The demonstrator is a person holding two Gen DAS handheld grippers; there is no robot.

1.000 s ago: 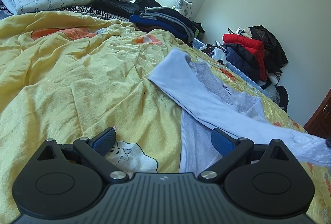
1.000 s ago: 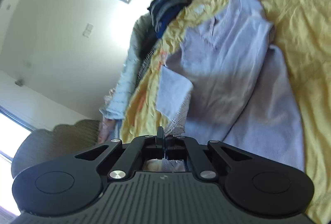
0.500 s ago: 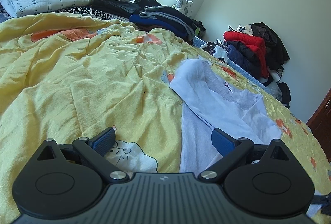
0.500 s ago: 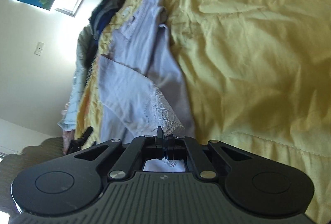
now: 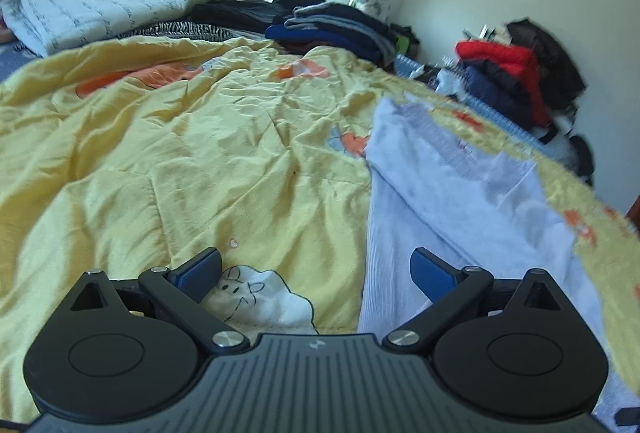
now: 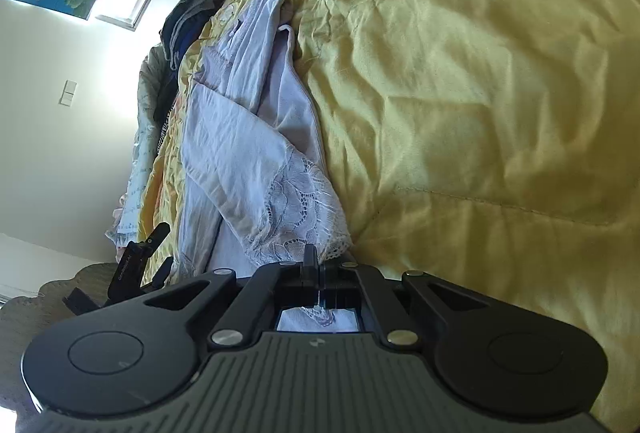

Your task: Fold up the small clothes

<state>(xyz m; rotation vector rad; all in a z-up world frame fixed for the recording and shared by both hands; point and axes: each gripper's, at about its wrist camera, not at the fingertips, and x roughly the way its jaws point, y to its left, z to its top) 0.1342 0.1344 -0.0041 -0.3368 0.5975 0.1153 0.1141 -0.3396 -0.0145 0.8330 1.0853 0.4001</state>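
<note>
Garment [image 5: 452,173]: a pale lilac piece with a lace hem [image 6: 296,201], lying on the yellow quilt [image 5: 180,153] of the bed. One part is folded across the body, so the lace edge sits on top, near the right tool [image 6: 314,269]. That tool's jaws are just beginning to part, and the lace hem is between them, with white cloth showing through the gap behind the fingers. The left tool [image 5: 316,271] hangs over the quilt with its blue pads [image 5: 430,269] spread wide and nothing between them; the right pad is over the garment's near edge, the left over a white cartoon patch [image 5: 260,297] on the quilt. At the head of the bed lie a pale blanket [image 5: 120,9] and folded dark clothes [image 5: 332,29]. More clothes, some red [image 5: 500,57], are heaped by the wall.
</note>
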